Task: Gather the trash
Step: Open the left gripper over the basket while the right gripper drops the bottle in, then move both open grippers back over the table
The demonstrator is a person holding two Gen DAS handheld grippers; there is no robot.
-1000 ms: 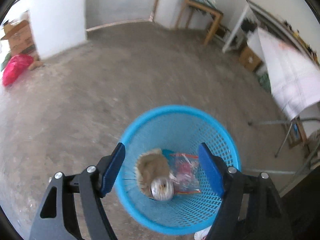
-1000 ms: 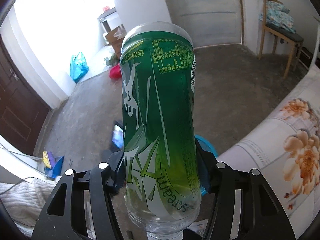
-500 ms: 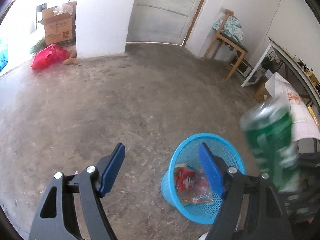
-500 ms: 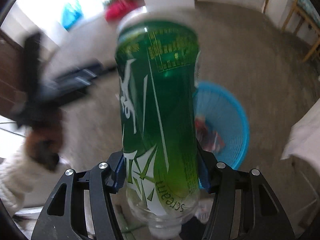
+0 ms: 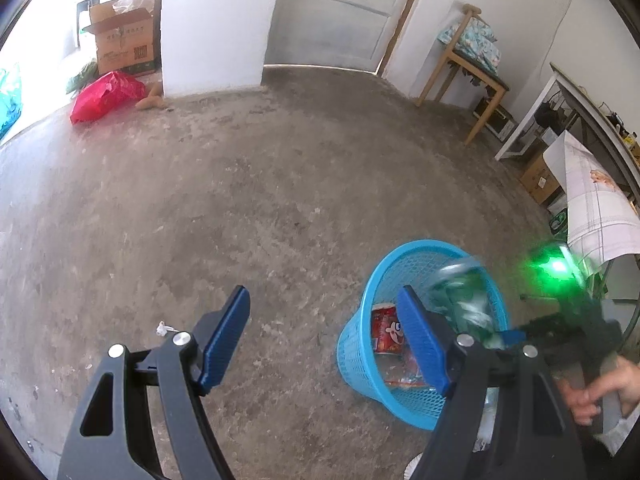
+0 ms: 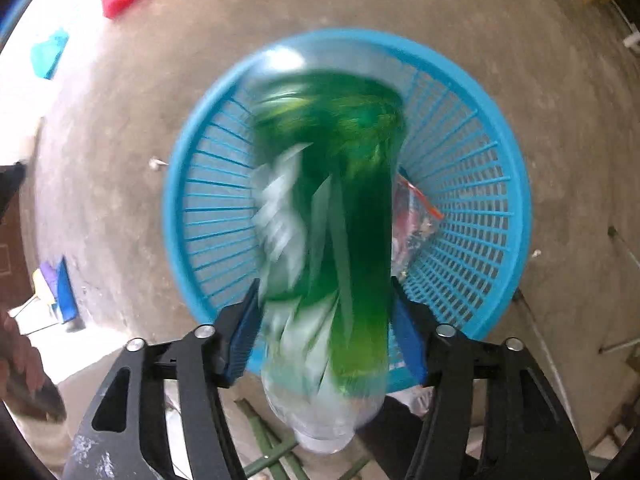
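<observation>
My right gripper (image 6: 326, 328) is shut on a green plastic bottle (image 6: 332, 216), blurred with motion, base pointing down into the blue mesh trash basket (image 6: 472, 184) right below it. The left wrist view shows the same bottle (image 5: 464, 300) tilted over the basket's rim (image 5: 360, 364), and red snack wrappers (image 5: 384, 332) lying inside. My left gripper (image 5: 324, 340) is open and empty above the concrete floor, to the left of the basket.
A red plastic bag (image 5: 104, 96) and a cardboard box (image 5: 124, 44) sit by the far wall. A wooden chair (image 5: 468, 60) stands at the back right. A table with a floral cloth (image 5: 592, 208) is close to the basket on the right.
My right gripper has swung the bottle from upright in the room down over the basket. My left gripper has pulled back and to the left, away from above the basket.
</observation>
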